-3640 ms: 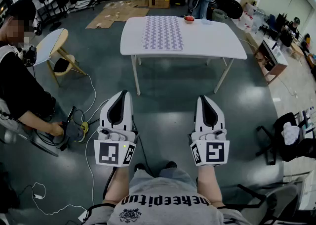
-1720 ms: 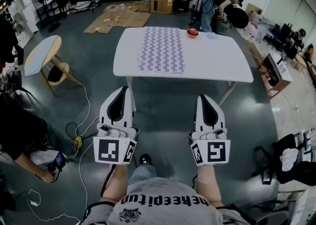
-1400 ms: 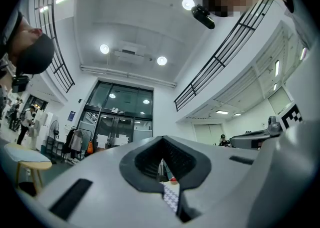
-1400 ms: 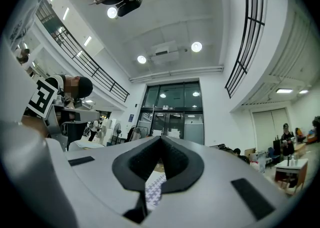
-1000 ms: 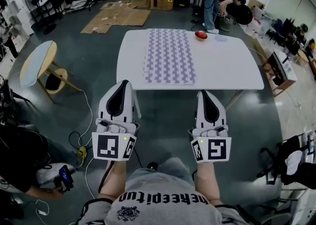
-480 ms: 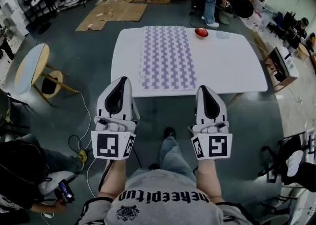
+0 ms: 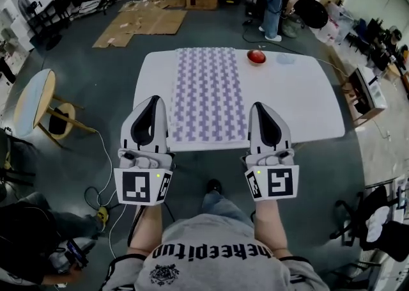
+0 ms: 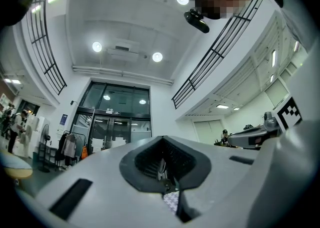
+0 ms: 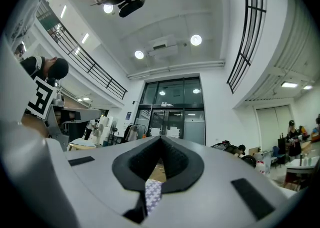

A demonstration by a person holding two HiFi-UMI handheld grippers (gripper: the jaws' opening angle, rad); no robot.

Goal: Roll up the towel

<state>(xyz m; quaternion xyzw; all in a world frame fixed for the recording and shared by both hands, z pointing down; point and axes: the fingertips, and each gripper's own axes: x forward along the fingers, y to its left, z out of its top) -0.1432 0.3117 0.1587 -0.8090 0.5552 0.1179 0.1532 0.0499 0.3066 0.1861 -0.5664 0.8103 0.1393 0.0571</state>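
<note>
The person has walked up to the white rectangular table (image 7: 300,107), which over the last few seconds has come from well ahead across the floor to right under the grippers. The left gripper (image 7: 151,100) and the right gripper (image 7: 261,105) have kept the same side-by-side, forward-pointing pose throughout the walk. In the head view their tips now overlap the table's near edge, one on each side of the near end of the purple-and-white patterned cloth towel (image 7: 209,91). That towel lies flat and fully spread down the middle of the tabletop, running from the near edge to the far edge, with no turn of a roll in it yet. A small red bowl (image 7: 256,57) and a pale shallow dish (image 7: 285,59) sit just beside its far right corner, apart from it. Both pairs of jaws are pressed fully together and hold nothing. Each gripper view shows only a sliver of the towel's pattern through the slit below the closed jaws, lying beyond them rather than pinched. So the approach looks about finished, while the rolling itself has not begun. The next move probably calls for dipping both grippers to the near corners and parting the jaws to take up that edge evenly, since an uneven start could skew the roll.
</note>
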